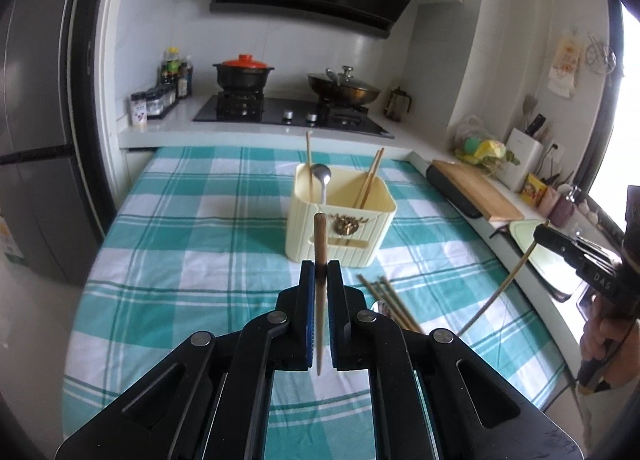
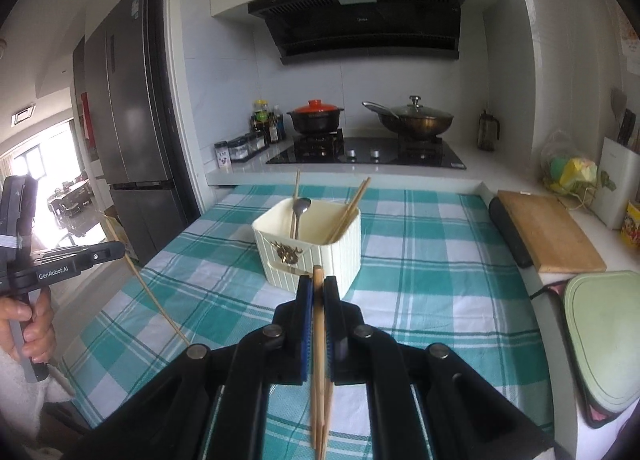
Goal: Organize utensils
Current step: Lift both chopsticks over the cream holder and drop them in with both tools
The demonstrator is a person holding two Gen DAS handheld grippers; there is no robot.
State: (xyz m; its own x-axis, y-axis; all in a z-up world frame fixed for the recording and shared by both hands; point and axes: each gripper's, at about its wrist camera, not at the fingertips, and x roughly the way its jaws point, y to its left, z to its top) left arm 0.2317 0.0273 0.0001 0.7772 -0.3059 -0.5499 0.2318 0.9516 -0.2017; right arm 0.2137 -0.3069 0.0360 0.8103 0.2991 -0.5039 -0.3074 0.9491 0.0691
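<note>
A cream utensil holder [image 1: 340, 228] [image 2: 312, 248] stands on the checked tablecloth, with a metal spoon [image 1: 323, 180] and several chopsticks [image 1: 370, 180] inside. My left gripper [image 1: 321, 272] is shut on one chopstick [image 1: 320, 244], held above the cloth just short of the holder. My right gripper [image 2: 318, 284] is shut on a pair of chopsticks [image 2: 319, 340], also near the holder. Loose chopsticks [image 1: 384, 296] and a spoon lie on the cloth right of my left gripper.
A teal checked cloth [image 1: 180, 240] covers the table. Behind it are a stove with a red-lidded pot [image 1: 243, 72] and a wok [image 1: 344, 88]. A wooden cutting board [image 2: 548, 232] and a green board [image 2: 604, 340] lie right. A fridge [image 2: 128, 132] stands left.
</note>
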